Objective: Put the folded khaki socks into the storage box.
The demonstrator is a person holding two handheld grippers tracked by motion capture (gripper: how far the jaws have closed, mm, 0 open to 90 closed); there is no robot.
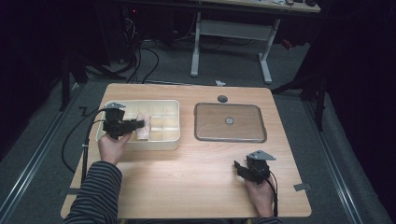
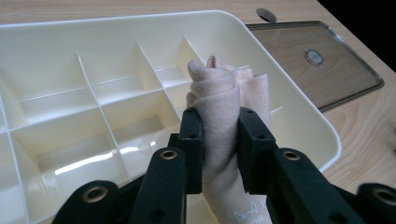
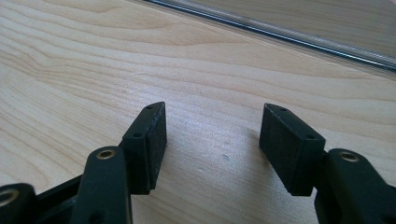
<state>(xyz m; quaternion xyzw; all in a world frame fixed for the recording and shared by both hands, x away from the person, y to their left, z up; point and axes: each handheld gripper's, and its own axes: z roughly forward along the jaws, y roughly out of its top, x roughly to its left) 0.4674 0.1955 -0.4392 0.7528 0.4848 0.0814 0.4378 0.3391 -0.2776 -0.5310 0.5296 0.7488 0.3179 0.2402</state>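
Risk sits mostly with the left gripper (image 2: 219, 135); its jaws are pressed tight on a rolled pale pink cloth (image 2: 227, 100), which it holds upright over the cream compartment tray (image 1: 172, 140) at the left of the wooden table (image 1: 196, 186). In the left gripper view the roll stands above the cells along the tray's right-hand side, with the thin white dividers (image 2: 98, 105) just beneath and beside it; which cell it is meant for I cannot tell.

My judgement: the cloth looks wider than a single cell, so if it comes down across a divider it may perch on the ridge, or spring open once the jaws let go, and spill over the tray's rim; a loose fold could also cling to a pad and be dragged back out when the hand lifts. A hard push down might slide the light tray across the table, since nothing steadies it.

Well apart, near the table's front right, the right gripper (image 3: 212, 140) hangs with its jaws spread wide and nothing between them, bare wood showing beneath; the clear lid (image 1: 229, 122) lies flat beside the tray, between the two hands, and would foul the cloth only if it were fitted before the roll sits fully below the rim.
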